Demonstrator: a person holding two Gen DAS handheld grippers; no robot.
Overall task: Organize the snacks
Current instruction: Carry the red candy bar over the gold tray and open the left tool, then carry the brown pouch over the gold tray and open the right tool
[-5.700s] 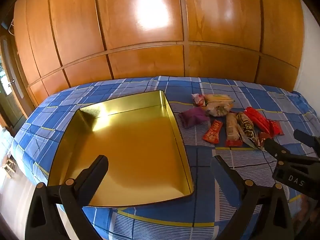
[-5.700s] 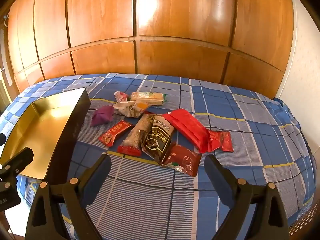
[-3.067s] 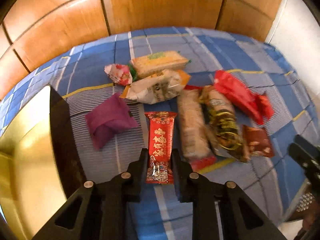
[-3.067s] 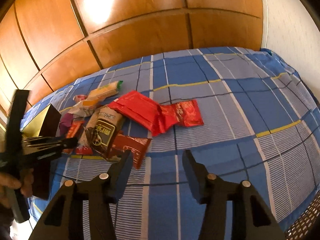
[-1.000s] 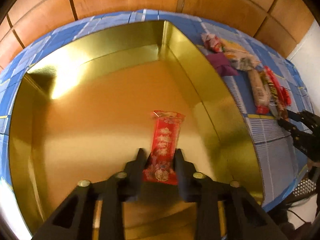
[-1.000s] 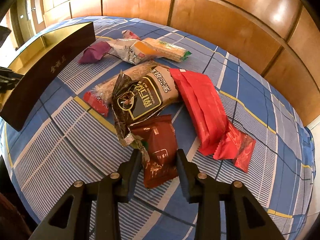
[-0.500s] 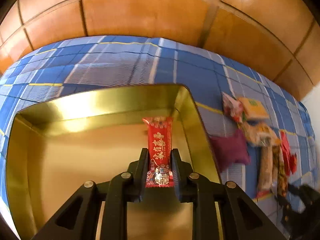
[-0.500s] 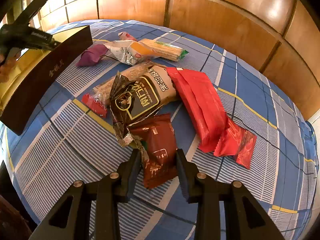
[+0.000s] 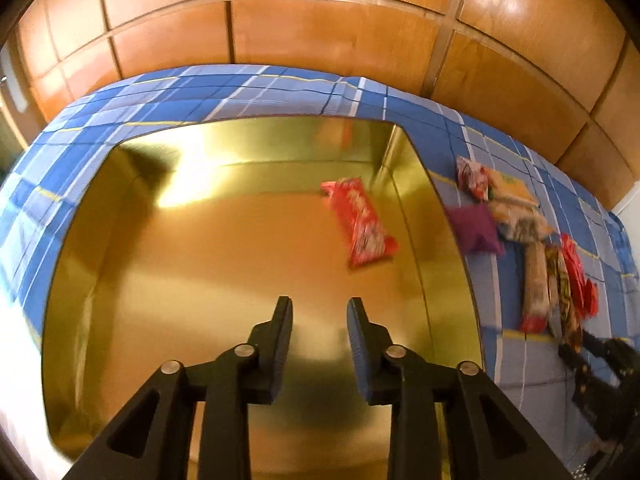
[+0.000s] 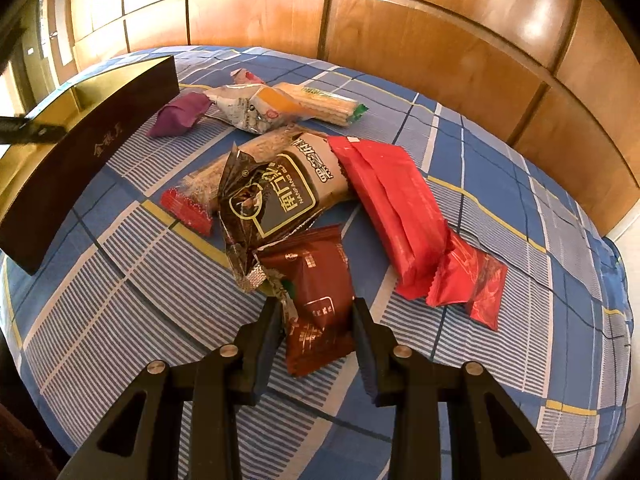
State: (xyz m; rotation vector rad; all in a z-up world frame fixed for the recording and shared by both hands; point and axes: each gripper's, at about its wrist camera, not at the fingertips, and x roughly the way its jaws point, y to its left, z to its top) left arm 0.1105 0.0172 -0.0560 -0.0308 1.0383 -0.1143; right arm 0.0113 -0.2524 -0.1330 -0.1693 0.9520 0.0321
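In the left wrist view my left gripper [image 9: 319, 312] is open and empty above the gold tray [image 9: 448, 256]. A small red snack packet [image 9: 362, 222] lies inside the tray near its far right corner, blurred. In the right wrist view my right gripper [image 10: 316, 316] has its jaws around a dark brown snack packet [image 10: 318, 296] that lies on the blue plaid bedsheet [image 10: 520, 208]. Behind it lie a brown-and-tan bag [image 10: 276, 196], a long red pack [image 10: 392, 200] and a small red packet [image 10: 472, 284].
More snacks lie beyond: a clear cracker pack with red end [image 10: 192, 196], a purple packet [image 10: 176, 118], a silver-orange bag [image 10: 256, 110] and a wafer pack [image 10: 320, 106]. The tray's dark side wall [image 10: 80, 160] stands at left. Wooden panels [image 10: 400, 20] back the bed.
My left gripper has opened and let go of the red packet, which now lies in the tray. My right gripper stays around the brown packet.
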